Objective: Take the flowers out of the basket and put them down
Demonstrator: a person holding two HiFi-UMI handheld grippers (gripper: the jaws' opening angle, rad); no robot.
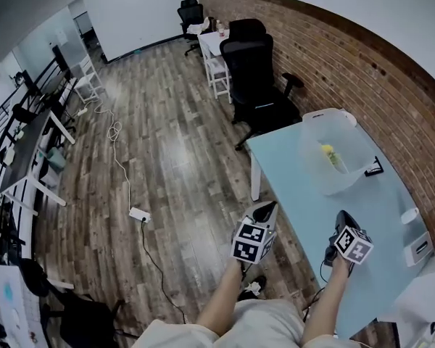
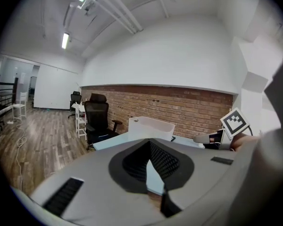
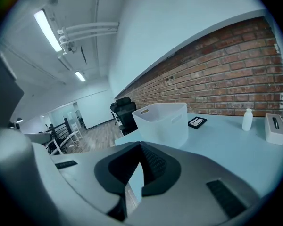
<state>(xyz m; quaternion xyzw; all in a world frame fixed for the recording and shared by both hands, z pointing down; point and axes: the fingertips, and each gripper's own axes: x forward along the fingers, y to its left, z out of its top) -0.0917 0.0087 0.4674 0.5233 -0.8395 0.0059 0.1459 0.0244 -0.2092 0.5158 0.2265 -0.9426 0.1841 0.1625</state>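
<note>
A translucent white basket (image 1: pixel 313 167) stands on the light blue table (image 1: pixel 362 267), toward its far end. Yellow flowers (image 1: pixel 328 151) lie inside it. Both grippers hover near the table's front left, well short of the basket. My left gripper (image 1: pixel 267 207) is over the table's left edge, jaws shut and empty. My right gripper (image 1: pixel 346 218) is over the tabletop, also shut with nothing in it. The basket (image 2: pixel 151 127) shows ahead beyond the left gripper (image 2: pixel 148 147). It is closer in the right gripper view, where the basket (image 3: pixel 165 124) stands past the gripper (image 3: pixel 141 149). No flowers show in either gripper view.
A black office chair (image 1: pixel 257 78) stands at the table's far end. A small black tray (image 1: pixel 375 167) lies right of the basket, with a white bottle (image 1: pixel 409 214) and a white box (image 1: pixel 418 249) by the brick wall. A power strip (image 1: pixel 139 214) and cable lie on the wooden floor.
</note>
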